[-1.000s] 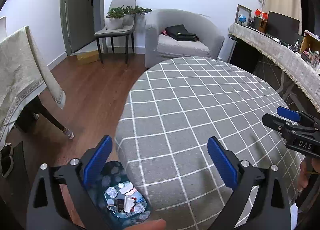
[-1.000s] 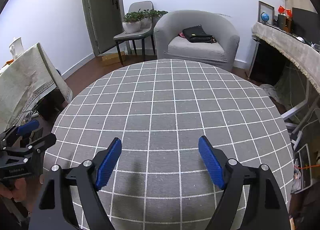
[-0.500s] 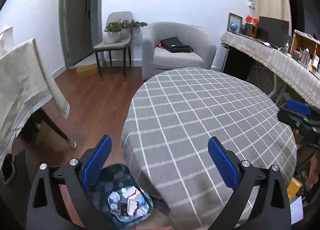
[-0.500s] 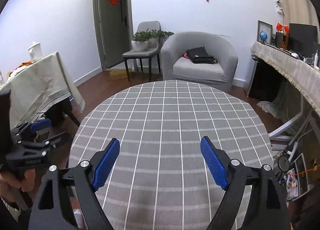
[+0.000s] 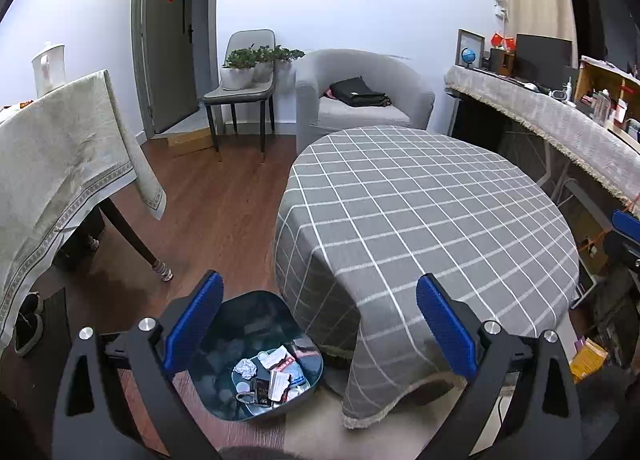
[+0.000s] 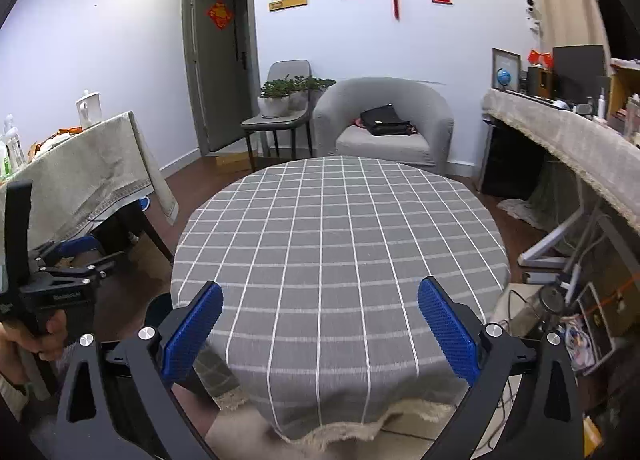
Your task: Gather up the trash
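A dark blue bin (image 5: 224, 324) stands on the floor at the near left foot of the round table (image 5: 420, 219). Crumpled paper (image 5: 245, 368) and wrappers (image 5: 280, 376) lie inside it. My left gripper (image 5: 320, 320) hangs open above the bin and the table's edge, with nothing between its blue pads. In the right wrist view, the left gripper (image 6: 68, 264) shows at the left edge with a hand (image 6: 44, 336) on its grip. My right gripper (image 6: 320, 328) faces the bare grey checked cloth (image 6: 340, 240); its jaws are opening and hold nothing. Its tip (image 5: 624, 232) shows at the right edge.
A side table under a beige cloth (image 5: 60, 147) stands at the left, with shoes (image 5: 28, 328) below it. Behind the round table are a chair with potted plants (image 5: 240, 95) and a grey armchair (image 5: 360, 99). A cluttered counter (image 5: 560, 119) runs along the right, with cables and boxes (image 6: 560, 300) on the floor.
Both grippers have drawn back and risen from the table, so its near edge and the whole bin now show. The right gripper's jaws stand wider than before.
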